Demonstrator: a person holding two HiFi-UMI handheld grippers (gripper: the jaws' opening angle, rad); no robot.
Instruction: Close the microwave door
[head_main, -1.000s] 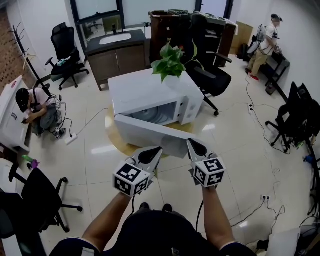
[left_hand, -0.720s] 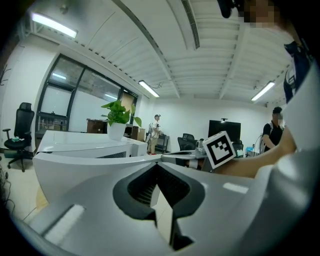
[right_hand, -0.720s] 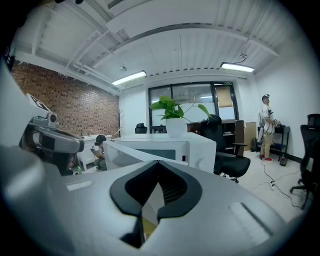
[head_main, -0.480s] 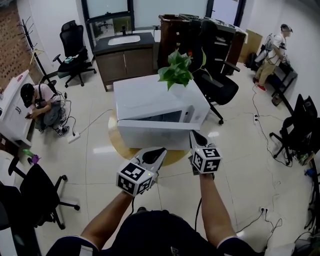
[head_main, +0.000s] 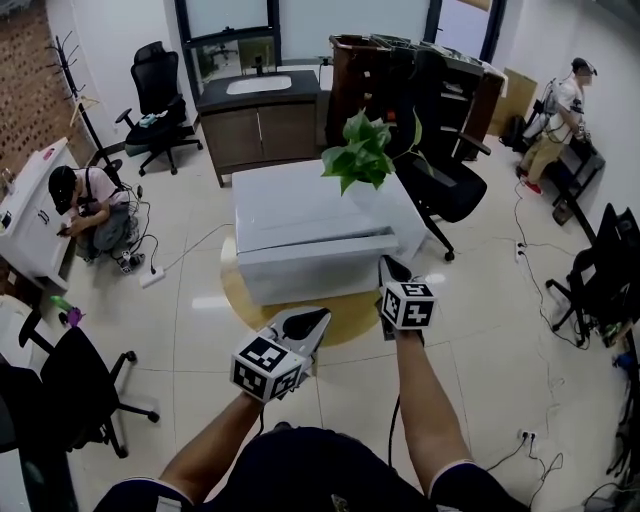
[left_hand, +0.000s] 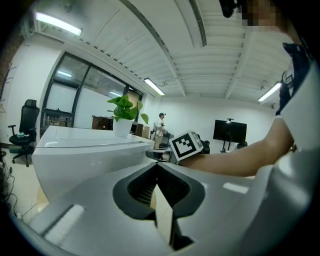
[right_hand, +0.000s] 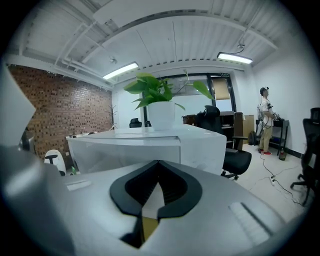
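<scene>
Right claw (head_main: 386, 265), jaws pinched together and empty, sits by the near right corner of the microwave door (head_main: 315, 268), which looks flush or nearly so; left claw (head_main: 316, 320) likewise pinched, idle nearer.

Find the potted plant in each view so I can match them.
Head view: potted plant above centre, on the microwave's far right corner.
Left gripper view: potted plant left of centre, on the microwave.
Right gripper view: potted plant upper centre, on the microwave.
Shared landmark: the white microwave under it.
</scene>
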